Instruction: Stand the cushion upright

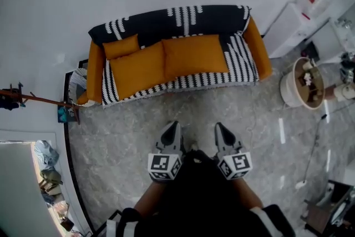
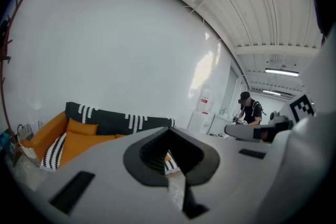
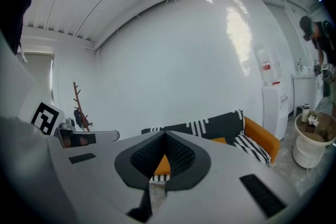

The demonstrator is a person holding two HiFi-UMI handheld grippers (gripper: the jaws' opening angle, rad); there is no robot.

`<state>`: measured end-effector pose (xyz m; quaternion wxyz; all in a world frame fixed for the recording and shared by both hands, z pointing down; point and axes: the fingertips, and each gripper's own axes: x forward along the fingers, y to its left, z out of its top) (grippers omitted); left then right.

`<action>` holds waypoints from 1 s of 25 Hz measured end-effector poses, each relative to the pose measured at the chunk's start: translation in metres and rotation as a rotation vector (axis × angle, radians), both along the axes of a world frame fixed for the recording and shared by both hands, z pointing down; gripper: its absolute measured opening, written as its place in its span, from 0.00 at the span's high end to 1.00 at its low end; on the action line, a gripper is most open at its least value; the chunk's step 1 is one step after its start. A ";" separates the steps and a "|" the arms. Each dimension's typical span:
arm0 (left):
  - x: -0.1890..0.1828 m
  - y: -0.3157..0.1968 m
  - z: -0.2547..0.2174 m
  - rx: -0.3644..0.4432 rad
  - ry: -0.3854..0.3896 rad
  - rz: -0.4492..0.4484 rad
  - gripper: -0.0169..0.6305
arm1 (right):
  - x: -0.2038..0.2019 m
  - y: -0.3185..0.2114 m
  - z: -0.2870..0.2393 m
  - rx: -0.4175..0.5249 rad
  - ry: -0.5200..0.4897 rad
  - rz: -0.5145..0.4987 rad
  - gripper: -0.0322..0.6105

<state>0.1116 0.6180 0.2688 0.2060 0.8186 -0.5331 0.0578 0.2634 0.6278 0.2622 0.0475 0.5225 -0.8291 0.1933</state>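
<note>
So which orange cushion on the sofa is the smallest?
The cushion at the sofa's left end, against the black backrest by the armrest. The other two cushions are far wider and lie side by side on the seat.

In the left gripper view the left gripper [image 2: 169, 131] covers all of the sofa [image 2: 100, 122] but its left end. In the right gripper view the right gripper [image 3: 164, 135] leaves only a sliver of an orange cushion [image 3: 162, 165] in its gap, too little to tell which one. In the head view the counter [image 1: 333, 44] runs out past the right edge, the bits along its front edge and in the round tub [image 1: 286, 86] off its near corner are too small to name, and the coat rack [image 1: 33, 99] is cut by the left edge.
</note>
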 end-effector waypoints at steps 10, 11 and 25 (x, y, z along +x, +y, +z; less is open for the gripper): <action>0.006 -0.084 0.018 -0.011 -0.002 0.048 1.00 | 0.001 -0.081 0.012 0.000 -0.009 0.035 0.97; 0.006 -0.098 0.019 -0.010 -0.001 0.054 1.00 | 0.001 -0.092 0.013 -0.001 -0.008 0.042 0.97; -0.029 -0.311 0.001 -0.008 0.010 0.102 1.00 | -0.036 -0.293 0.009 -0.028 0.012 0.097 0.97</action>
